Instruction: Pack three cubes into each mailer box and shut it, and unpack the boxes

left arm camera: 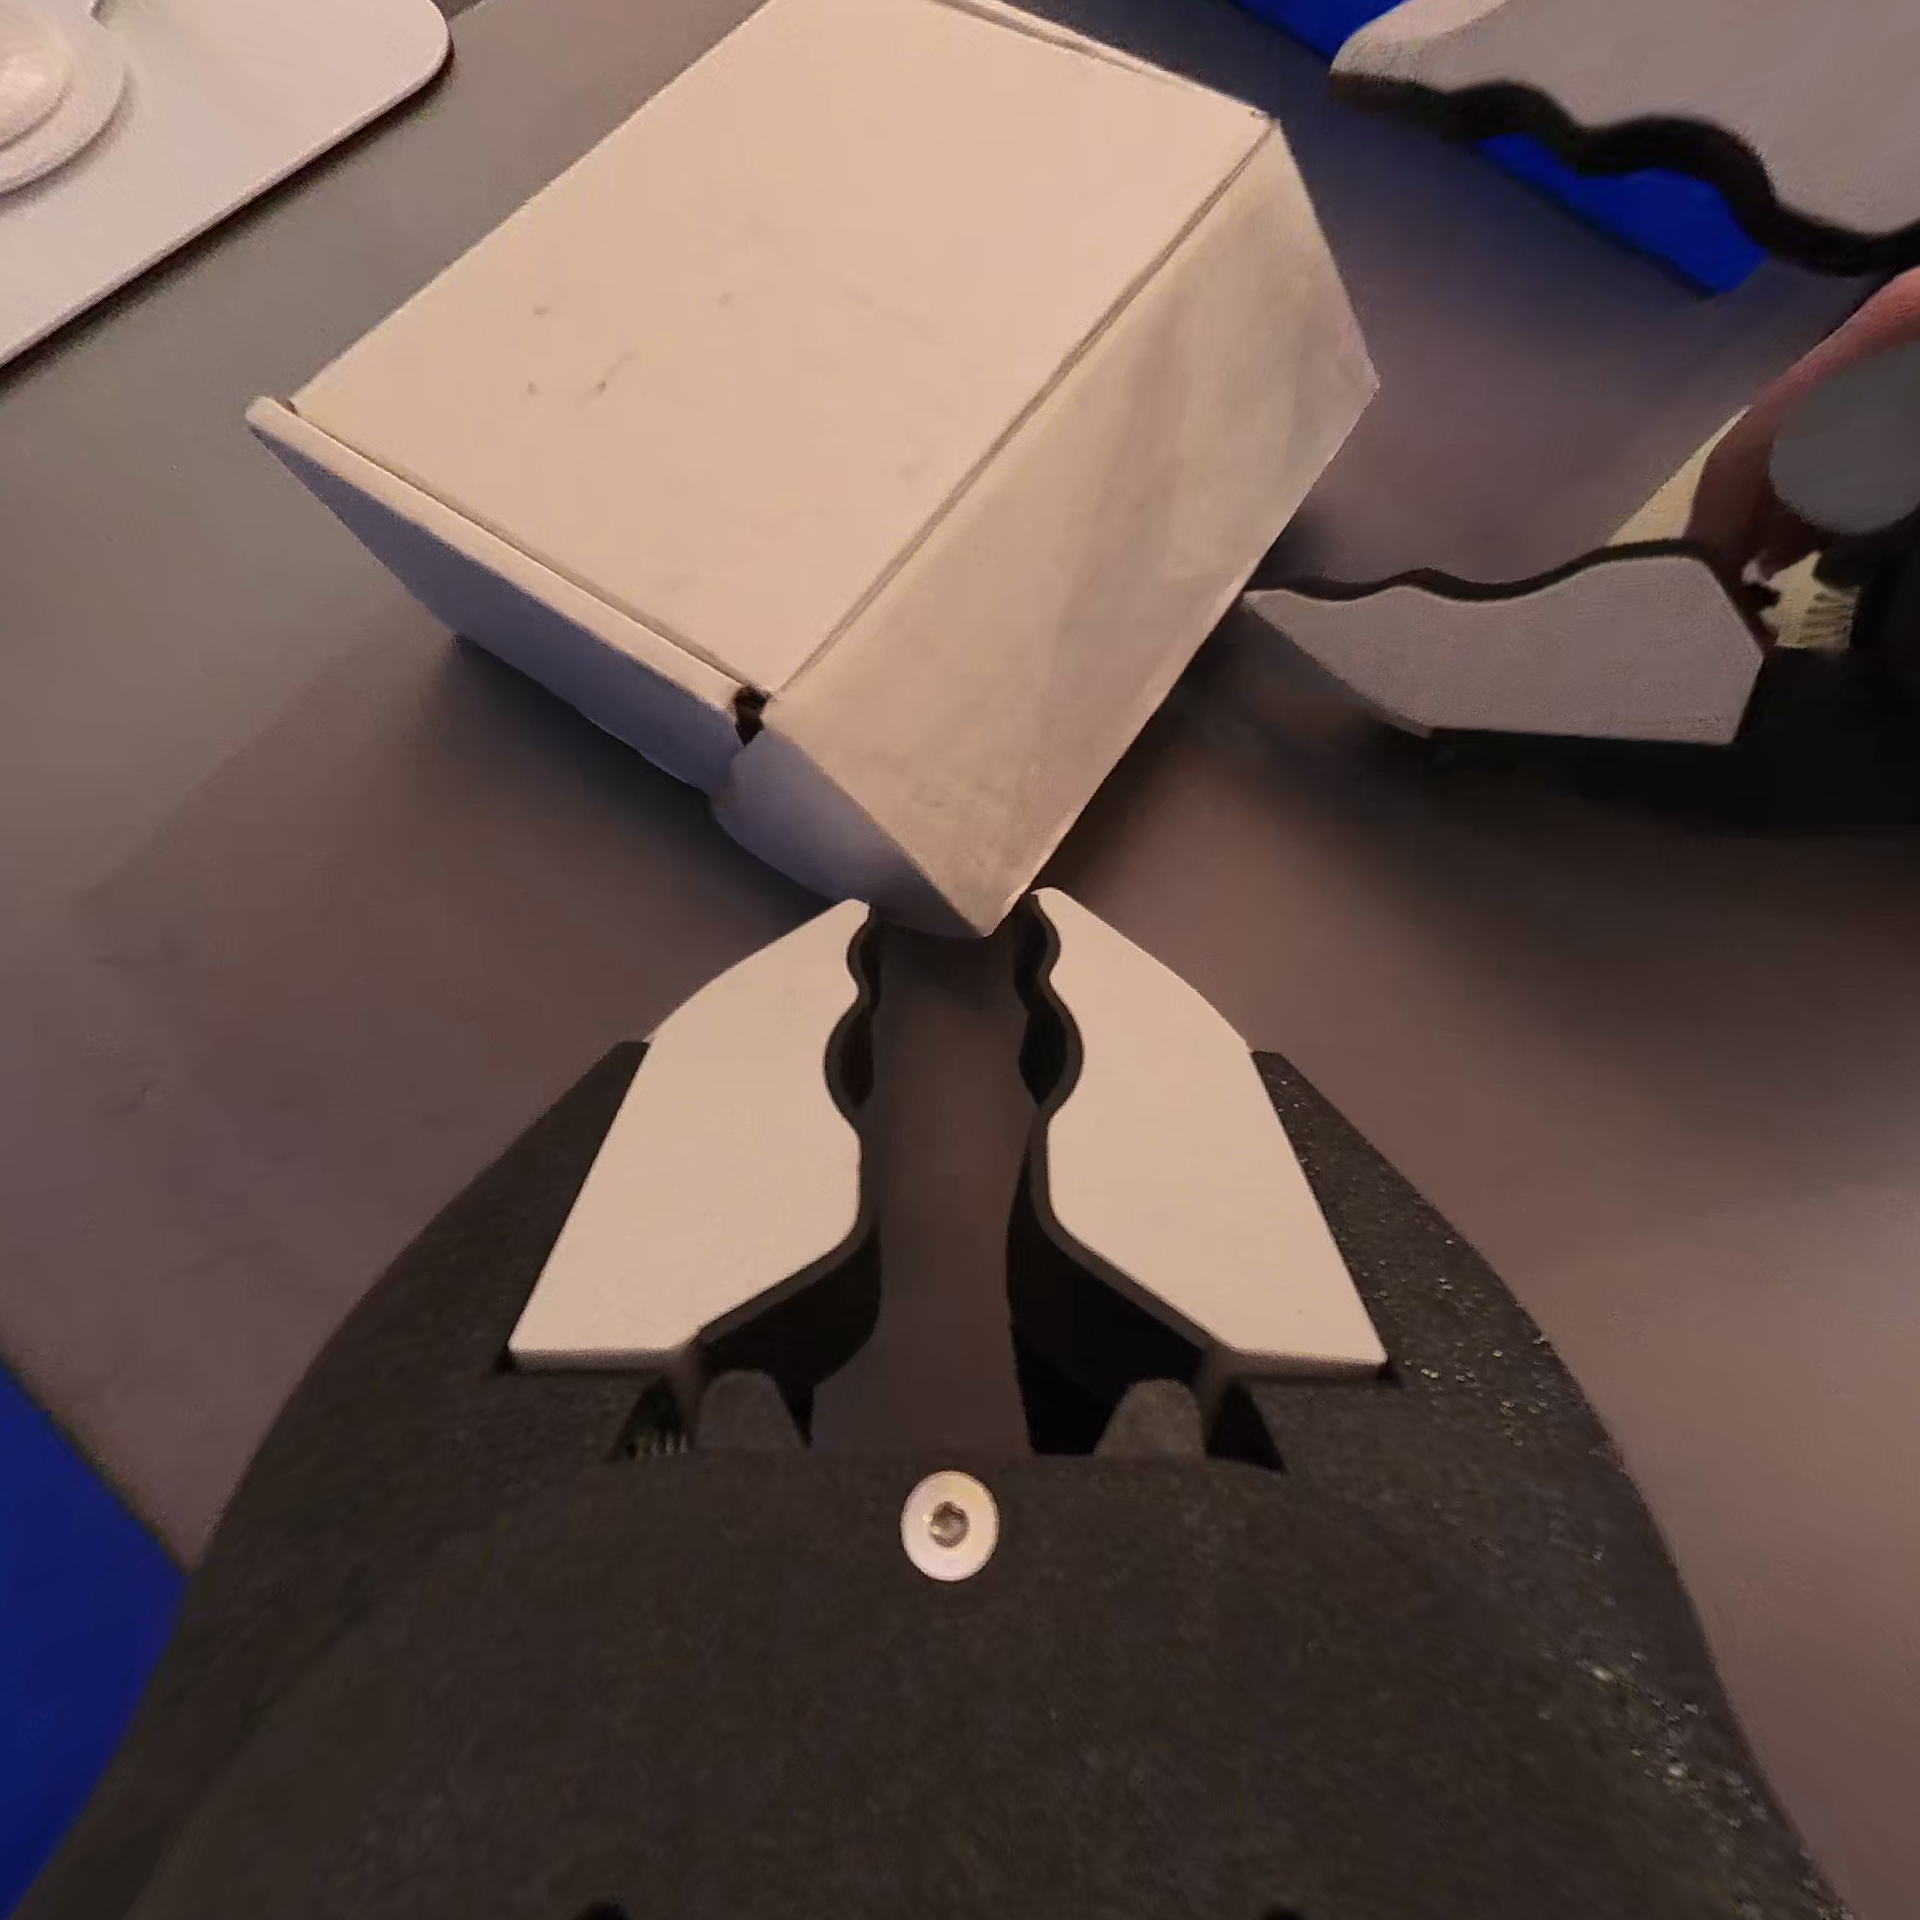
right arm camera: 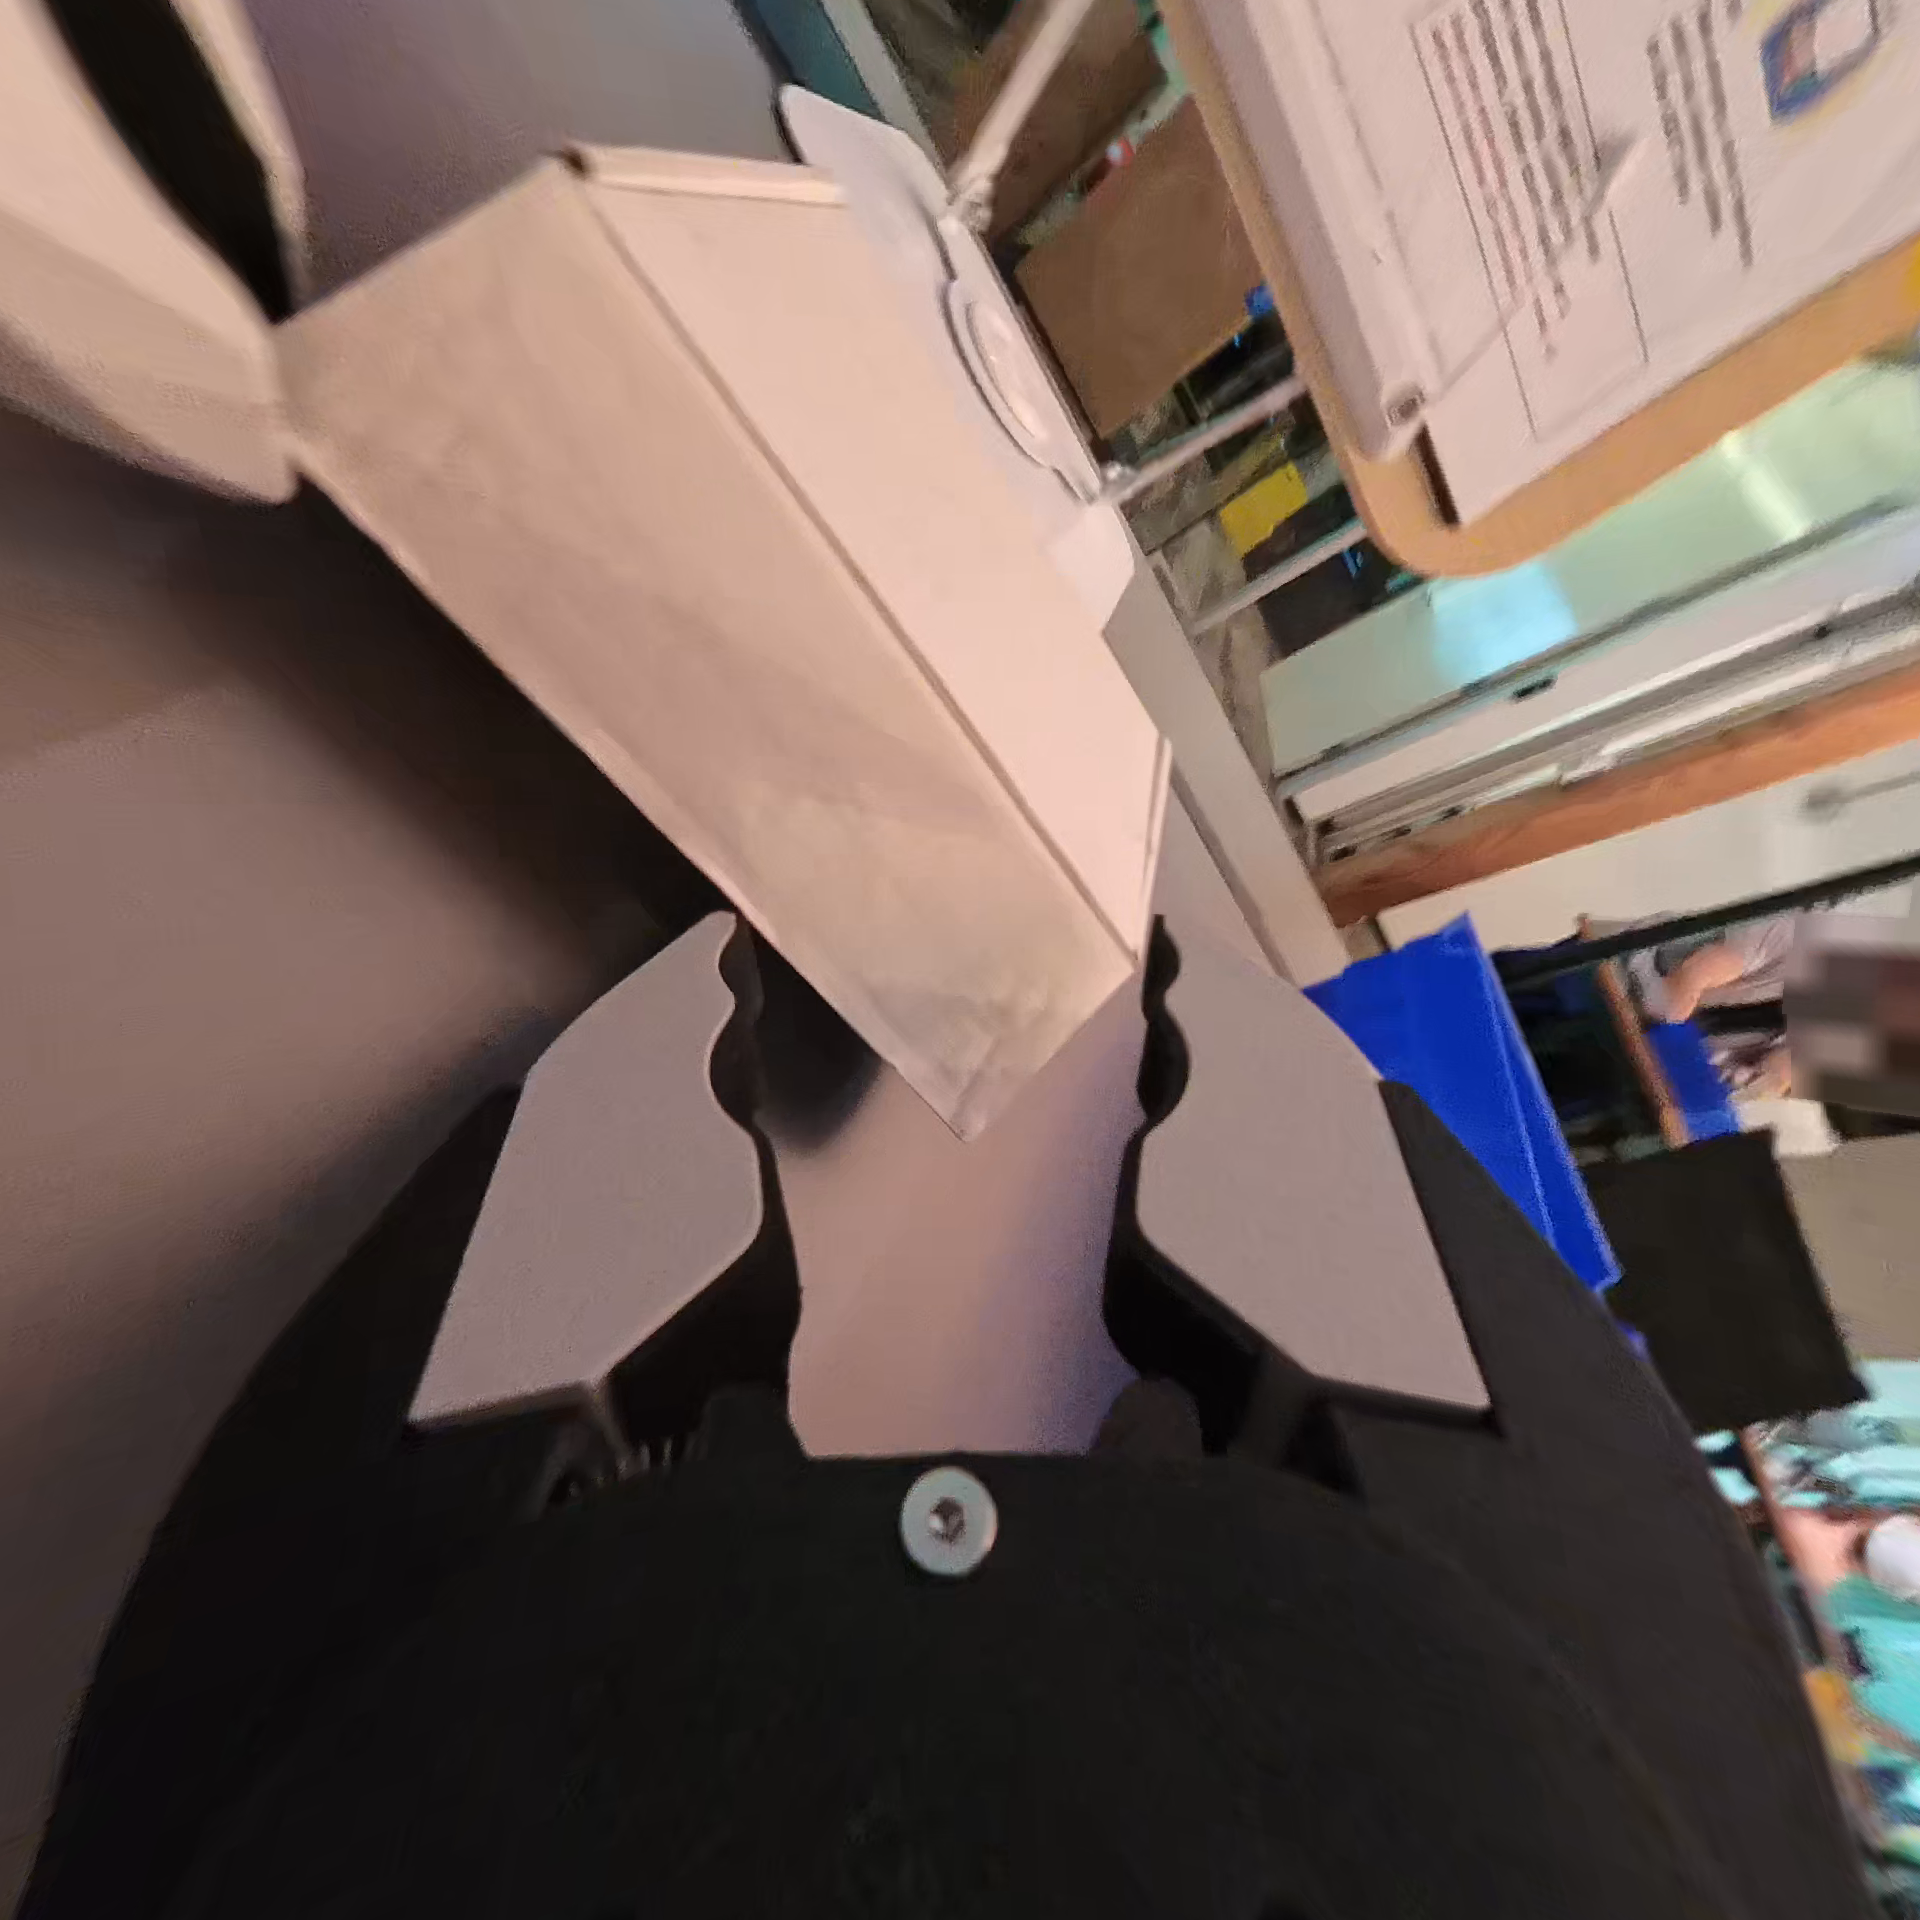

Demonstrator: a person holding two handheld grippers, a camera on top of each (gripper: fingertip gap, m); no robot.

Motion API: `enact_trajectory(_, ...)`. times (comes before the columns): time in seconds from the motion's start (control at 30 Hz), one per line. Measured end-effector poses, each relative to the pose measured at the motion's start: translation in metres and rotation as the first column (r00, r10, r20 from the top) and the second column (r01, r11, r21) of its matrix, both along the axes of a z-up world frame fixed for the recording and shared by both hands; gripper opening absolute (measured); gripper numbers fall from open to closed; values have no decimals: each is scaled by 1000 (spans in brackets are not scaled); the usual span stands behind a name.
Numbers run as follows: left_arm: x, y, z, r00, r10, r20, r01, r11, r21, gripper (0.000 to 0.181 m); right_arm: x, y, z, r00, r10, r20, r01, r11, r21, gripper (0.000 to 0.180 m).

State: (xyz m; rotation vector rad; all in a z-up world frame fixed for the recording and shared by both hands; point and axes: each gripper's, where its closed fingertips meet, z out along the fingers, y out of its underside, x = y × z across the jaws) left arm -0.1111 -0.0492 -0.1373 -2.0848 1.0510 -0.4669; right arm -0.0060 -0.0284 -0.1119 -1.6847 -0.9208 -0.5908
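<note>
A shut white mailer box (left arm camera: 790,416) lies on the dark table (left arm camera: 260,935), one corner pointing at me. My left gripper (left arm camera: 954,902) is open by a narrow gap, and the box's near corner sits right at its fingertips (left arm camera: 821,956). My right gripper (right arm camera: 940,961) is open wide, with the opposite corner of the box (right arm camera: 727,582) reaching between its fingers. That gripper also shows in the left wrist view (left arm camera: 1294,332), straddling the box's right side. No cubes are in view.
A pale flat tray (left arm camera: 239,166) lies at the far left of the table. A blue bin (left arm camera: 1621,208) stands behind the right gripper and also shows in the right wrist view (right arm camera: 1455,1091). Shelves and a person are beyond the table edge. A hand (left arm camera: 1860,343) holds the right gripper.
</note>
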Motion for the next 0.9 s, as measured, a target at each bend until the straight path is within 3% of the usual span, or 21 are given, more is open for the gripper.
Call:
enact_trajectory(0.17, 3, 2, -5, 1000, -10, -22, 11, 1000, 14, 24, -28, -6, -5, 961, 154, 229, -172, 983, 60, 56)
enact_trajectory(0.33, 3, 2, -7, 999, -20, -26, 21, 1000, 17, 26, -41, -2, -9, 875, 141, 463, -224, 966, 130, 28)
enact_trajectory(0.5, -8, 13, -13, 991, 24, -130, -12, 996, 87, 61, -47, -1, -9, 876, 153, 456, -234, 964, 126, 19)
enact_trajectory(0.7, -3, 19, -2, 992, 31, -122, -3, 976, 217, 49, -54, -8, 0, 895, 196, 402, -267, 955, 129, 12)
enact_trajectory(0.9, 4, 20, -6, 994, 22, -111, 1, 978, 208, 38, -53, -9, 1, 904, 200, 378, -263, 957, 122, 10)
